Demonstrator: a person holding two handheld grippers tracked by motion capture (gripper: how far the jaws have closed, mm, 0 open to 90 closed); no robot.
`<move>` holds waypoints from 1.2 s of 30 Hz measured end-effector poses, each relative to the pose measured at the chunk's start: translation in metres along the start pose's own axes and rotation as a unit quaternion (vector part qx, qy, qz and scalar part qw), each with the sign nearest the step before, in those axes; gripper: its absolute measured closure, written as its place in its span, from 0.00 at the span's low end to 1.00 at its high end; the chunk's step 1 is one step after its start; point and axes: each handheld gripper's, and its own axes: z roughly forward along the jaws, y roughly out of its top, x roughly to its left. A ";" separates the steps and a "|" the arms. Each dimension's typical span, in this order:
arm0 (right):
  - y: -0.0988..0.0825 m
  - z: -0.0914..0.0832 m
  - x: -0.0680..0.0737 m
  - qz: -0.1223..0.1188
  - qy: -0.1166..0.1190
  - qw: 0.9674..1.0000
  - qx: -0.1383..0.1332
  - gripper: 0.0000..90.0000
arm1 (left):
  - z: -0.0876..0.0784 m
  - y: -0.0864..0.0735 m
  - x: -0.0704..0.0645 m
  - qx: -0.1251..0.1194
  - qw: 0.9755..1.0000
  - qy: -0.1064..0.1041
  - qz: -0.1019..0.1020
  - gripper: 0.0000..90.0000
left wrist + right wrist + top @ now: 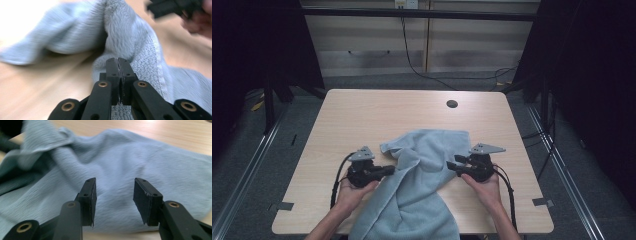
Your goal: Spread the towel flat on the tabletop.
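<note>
Looking along the left hand-held gripper [119, 65], its jaws meet at the rumpled pale-blue terry towel's [140, 50] edge, any pinch unclear; the right hand-held gripper [115, 195] gapes, hovering over towel.

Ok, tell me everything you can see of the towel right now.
The towel is light blue-grey terry cloth with a stitched hem, crumpled and bunched across the near middle of the wooden table, its lower end hanging over the near edge. The left tongs are shut at its left edge fold; the right tongs stand open just before it.
</note>
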 end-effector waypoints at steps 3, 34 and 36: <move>-0.007 0.002 0.018 -0.015 0.027 0.999 0.018 0.60 | -0.012 -0.002 0.012 0.001 1.000 0.027 -0.010 0.98; -0.057 -0.016 0.057 -0.091 0.045 0.989 0.105 0.98 | -0.055 -0.063 0.038 0.083 0.993 0.071 -0.042 0.98; -0.070 -0.037 0.058 -0.088 0.047 0.989 0.108 0.98 | -0.064 -0.069 0.032 0.085 0.994 0.059 -0.044 0.98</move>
